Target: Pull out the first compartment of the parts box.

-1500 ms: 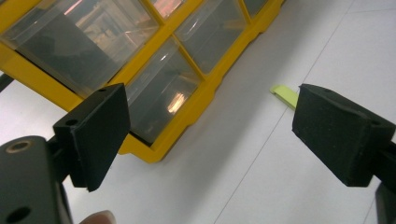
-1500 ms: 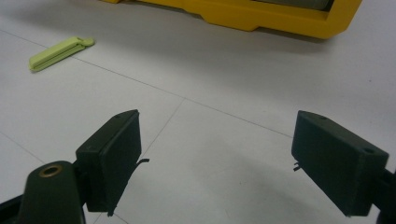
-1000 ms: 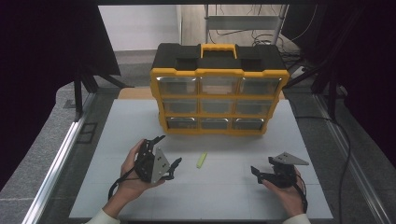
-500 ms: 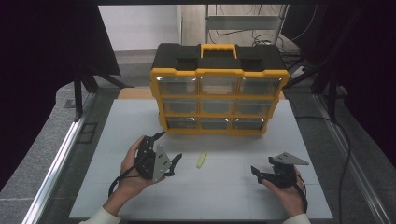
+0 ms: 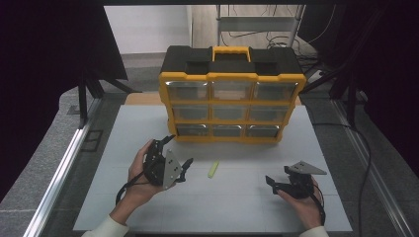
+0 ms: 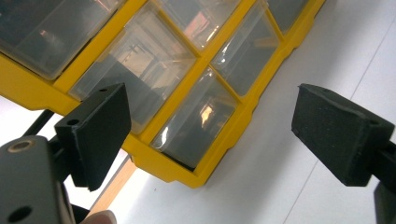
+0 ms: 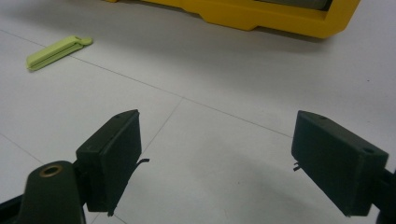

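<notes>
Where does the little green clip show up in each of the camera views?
High view: the green clip lies on the white table, centre, between the two grippers.
Left gripper view: not in it.
Right gripper view: upper left, flat on the table.
Shared landmark: the yellow drawer box.

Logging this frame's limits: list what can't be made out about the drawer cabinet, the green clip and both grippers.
- Drawer cabinet: drawer contents unreadable in high view and left gripper view; clear fronts glare.
- Green clip: too small in high view; its make is unclear.
- Left gripper, right gripper: bodies cut off by bottom edges; fingers apart.
</notes>
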Available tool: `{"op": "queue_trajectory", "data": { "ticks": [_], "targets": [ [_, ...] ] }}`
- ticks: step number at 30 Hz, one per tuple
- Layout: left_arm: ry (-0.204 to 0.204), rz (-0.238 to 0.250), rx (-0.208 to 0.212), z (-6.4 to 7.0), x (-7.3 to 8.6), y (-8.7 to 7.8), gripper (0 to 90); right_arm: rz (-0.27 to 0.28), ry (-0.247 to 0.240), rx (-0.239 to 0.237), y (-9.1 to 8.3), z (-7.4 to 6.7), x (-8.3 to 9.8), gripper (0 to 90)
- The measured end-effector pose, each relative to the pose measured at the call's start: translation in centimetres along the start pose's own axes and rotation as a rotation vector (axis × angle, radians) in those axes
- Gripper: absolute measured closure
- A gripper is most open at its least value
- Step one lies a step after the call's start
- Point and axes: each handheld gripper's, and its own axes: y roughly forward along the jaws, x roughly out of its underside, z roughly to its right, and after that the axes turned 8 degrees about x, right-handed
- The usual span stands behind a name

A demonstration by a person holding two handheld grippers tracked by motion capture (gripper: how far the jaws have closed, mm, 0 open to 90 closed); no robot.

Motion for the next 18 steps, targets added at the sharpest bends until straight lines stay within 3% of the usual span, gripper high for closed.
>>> {"op": "queue_trajectory", "data": {
  "ticks": [18],
  "targets": [
    [0.012,0.005,-0.022,-0.65,-0.6,0.42,12.6,-0.004,0.003,0.003,0.01,0.04,0.01,16.2]
  ]
}}
